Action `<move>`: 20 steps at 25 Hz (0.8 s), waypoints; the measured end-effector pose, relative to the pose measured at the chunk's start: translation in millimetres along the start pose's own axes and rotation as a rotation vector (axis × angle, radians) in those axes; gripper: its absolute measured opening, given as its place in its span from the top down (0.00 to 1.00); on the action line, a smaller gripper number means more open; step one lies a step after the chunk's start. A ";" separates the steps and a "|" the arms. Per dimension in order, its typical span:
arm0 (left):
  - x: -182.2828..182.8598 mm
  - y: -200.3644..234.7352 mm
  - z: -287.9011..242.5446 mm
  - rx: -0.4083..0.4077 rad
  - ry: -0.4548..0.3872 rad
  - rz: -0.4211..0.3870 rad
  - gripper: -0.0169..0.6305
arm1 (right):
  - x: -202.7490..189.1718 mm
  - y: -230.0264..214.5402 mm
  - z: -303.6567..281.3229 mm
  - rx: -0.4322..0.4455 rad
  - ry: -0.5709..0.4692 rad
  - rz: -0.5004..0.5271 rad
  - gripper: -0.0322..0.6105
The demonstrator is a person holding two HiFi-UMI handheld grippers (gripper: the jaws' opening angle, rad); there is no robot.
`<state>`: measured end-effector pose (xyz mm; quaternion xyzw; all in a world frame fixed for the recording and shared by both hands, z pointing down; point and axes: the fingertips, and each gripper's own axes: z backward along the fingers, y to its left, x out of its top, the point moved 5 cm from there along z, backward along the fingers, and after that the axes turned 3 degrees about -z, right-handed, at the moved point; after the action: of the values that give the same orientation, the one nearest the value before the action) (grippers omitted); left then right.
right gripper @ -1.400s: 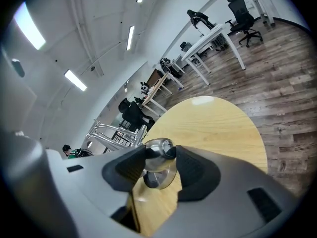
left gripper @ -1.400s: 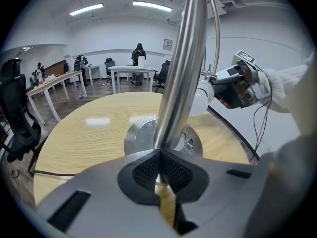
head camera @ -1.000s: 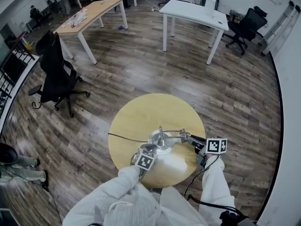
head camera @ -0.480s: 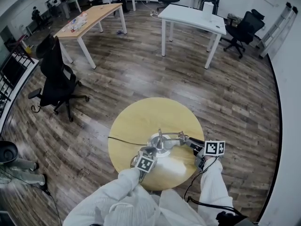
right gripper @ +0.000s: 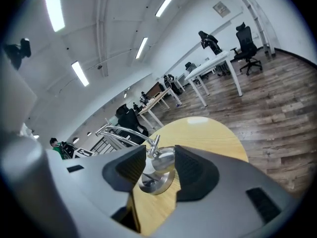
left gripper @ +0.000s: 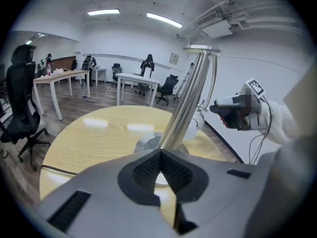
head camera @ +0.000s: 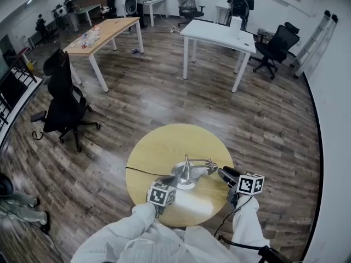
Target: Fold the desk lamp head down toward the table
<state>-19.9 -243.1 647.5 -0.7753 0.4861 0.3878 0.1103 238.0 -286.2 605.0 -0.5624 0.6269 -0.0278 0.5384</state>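
A silver desk lamp stands on the round wooden table (head camera: 164, 144). Its round base (head camera: 184, 179) carries an upright pole (left gripper: 185, 108), and a bent arm runs right to the small dome head (head camera: 211, 169). My right gripper (head camera: 222, 173) is just right of the head, open. In the right gripper view the head (right gripper: 162, 158) sits between the two pads, and contact is not clear. My left gripper (head camera: 167, 182) is at the near left of the base. Its jaws (left gripper: 159, 152) are shut on nothing, with the pole just beyond them.
A black cable (head camera: 142, 170) runs from the lamp off the table's left edge. Wooden floor surrounds the table. A black office chair (head camera: 63, 100) stands to the left. A white desk (head camera: 216, 34) and a wooden desk (head camera: 101, 34) stand far behind.
The left gripper has drawn back a little to the near left of the base. The right gripper stays beside the lamp head. The head camera has tilted slightly.
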 end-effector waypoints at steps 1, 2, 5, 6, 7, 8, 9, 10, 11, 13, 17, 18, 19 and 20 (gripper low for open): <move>6.2 -1.4 8.1 -0.001 -0.036 0.015 0.98 | -0.1 8.6 3.7 -0.032 -0.012 0.029 0.66; 11.2 -3.3 14.9 -0.001 -0.070 0.032 0.98 | -3.2 18.7 5.2 -0.061 -0.016 0.059 0.69; 15.7 -13.1 28.0 -0.009 -0.130 0.060 0.98 | -27.2 50.6 -2.0 -0.114 -0.038 0.082 0.85; 15.4 -17.5 30.5 -0.017 -0.138 0.057 0.98 | -37.2 59.9 -8.1 -0.116 -0.046 0.065 0.90; 15.1 -22.1 32.4 -0.025 -0.145 0.049 0.98 | -47.0 68.3 -15.5 -0.112 -0.050 0.046 0.91; 14.6 -26.9 34.3 -0.034 -0.148 0.040 0.98 | -56.4 75.3 -22.8 -0.108 -0.047 0.028 0.92; 13.3 -31.9 36.1 -0.044 -0.150 0.033 0.98 | -65.1 80.9 -29.2 -0.111 -0.040 0.014 0.92; 11.1 -36.9 37.8 -0.053 -0.149 0.028 0.98 | -72.7 85.5 -34.3 -0.117 -0.034 0.004 0.92; 8.2 -41.4 39.4 -0.062 -0.147 0.024 0.98 | -78.6 89.6 -38.0 -0.124 -0.032 0.000 0.92; 2.3 -47.6 42.1 -0.075 -0.140 0.014 0.98 | -84.5 95.9 -41.3 -0.144 -0.037 0.005 0.93; -0.8 -46.4 52.0 -0.072 -0.160 0.018 0.98 | -80.9 105.9 -35.7 -0.195 -0.064 0.035 0.93; 0.1 -44.0 55.7 -0.070 -0.176 0.025 0.98 | -79.0 109.3 -33.3 -0.199 -0.079 0.031 0.93; 2.0 -41.0 59.5 -0.067 -0.196 0.032 0.98 | -76.8 112.6 -30.9 -0.202 -0.098 0.024 0.93; 5.5 -37.6 62.9 -0.062 -0.218 0.037 0.98 | -73.8 115.8 -28.7 -0.205 -0.119 0.016 0.93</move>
<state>-18.2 -193.5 593.4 -0.7225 0.4732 0.4866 0.1311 123.9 -206.0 590.3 -0.6101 0.5981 0.0742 0.5143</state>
